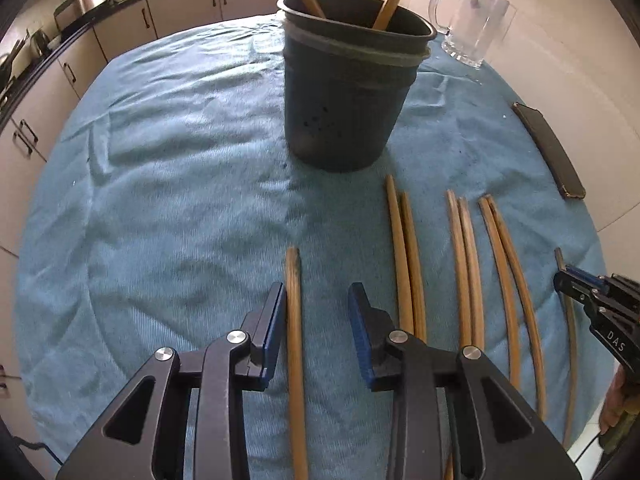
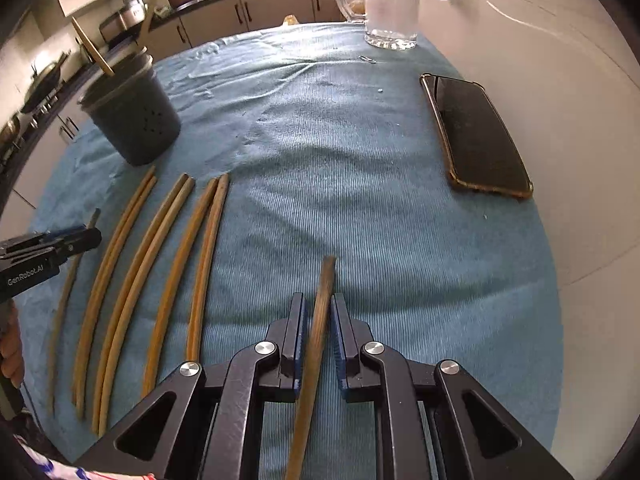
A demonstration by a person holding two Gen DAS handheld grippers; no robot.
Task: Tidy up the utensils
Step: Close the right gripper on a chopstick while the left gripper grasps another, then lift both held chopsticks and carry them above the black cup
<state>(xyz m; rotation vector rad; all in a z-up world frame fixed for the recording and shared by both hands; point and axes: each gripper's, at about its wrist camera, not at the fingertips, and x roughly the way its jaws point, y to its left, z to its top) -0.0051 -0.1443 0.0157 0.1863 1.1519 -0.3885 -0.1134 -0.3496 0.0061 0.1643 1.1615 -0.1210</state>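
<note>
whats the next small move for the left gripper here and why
Probably close the left gripper on the single chopstick between its fingers. The jaws stand open around it, the stick close against the left pad with a gap on the other side, and it lies flat on the blue cloth. Two sticks already stand in the dark holder, the likely destination.

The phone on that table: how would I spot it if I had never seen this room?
Start at the blue cloth covering the table, then look to the side away from the dark utensil pot, nearer than the clear glass mug. The phone lies flat there, apart from everything else. It is a dark slab with a brownish rim, unlike the thin wooden chopsticks in rows.
</note>
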